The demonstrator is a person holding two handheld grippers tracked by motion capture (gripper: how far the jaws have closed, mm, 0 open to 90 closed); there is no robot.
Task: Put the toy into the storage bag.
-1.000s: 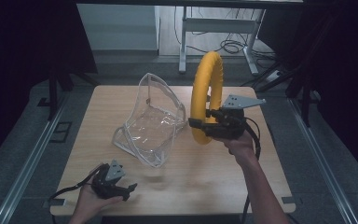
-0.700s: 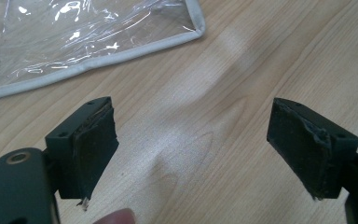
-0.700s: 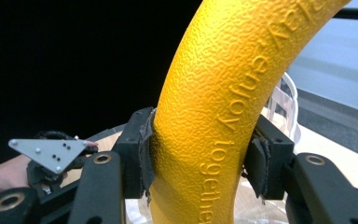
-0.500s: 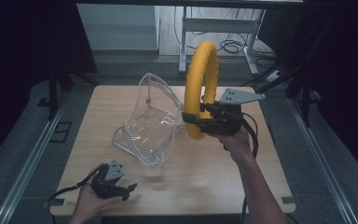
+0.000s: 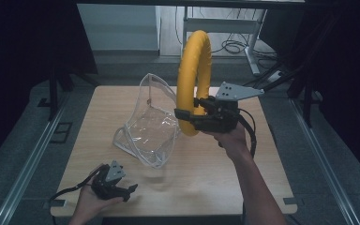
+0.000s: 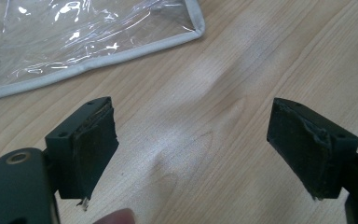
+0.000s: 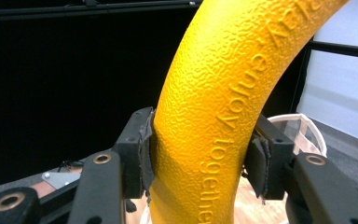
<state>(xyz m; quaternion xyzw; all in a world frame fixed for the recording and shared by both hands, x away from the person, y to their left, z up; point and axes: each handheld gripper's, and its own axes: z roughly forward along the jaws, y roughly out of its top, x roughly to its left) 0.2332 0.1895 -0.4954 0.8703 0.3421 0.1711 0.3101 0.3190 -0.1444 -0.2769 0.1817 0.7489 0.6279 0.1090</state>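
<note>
The right gripper [image 5: 183,116] is clamped on a yellow ring [image 5: 193,79], a thick foam-like hoop with a pebbled skin and raised lettering along its curve. In the right gripper view the two black jaws press against opposite sides of the ring's tube [image 7: 214,121], their pads squeezed flat against it, so the ring fills the whole gap between them and rises up and away from the jaws in an arc. In the high view the ring stands on edge in the air above the wooden table [image 5: 262,164], gripped low on its curve, with most of the hoop above the jaws. Just beyond and below those jaws sits a clear plastic bag [image 5: 150,126] with pale trim, standing open on the table; its rim [image 7: 303,126] shows past the right-hand jaw in the right gripper view. The ring's lower edge is close beside the bag's mouth, though whether they touch cannot be told. The left gripper [image 5: 130,190] rests low at the near edge of the table, well apart from the ring. Its jaws stand wide open with nothing between them but bare wood [image 6: 191,140], and a corner of the bag [image 6: 121,42] lies ahead of the jaws, beyond their tips.
</note>
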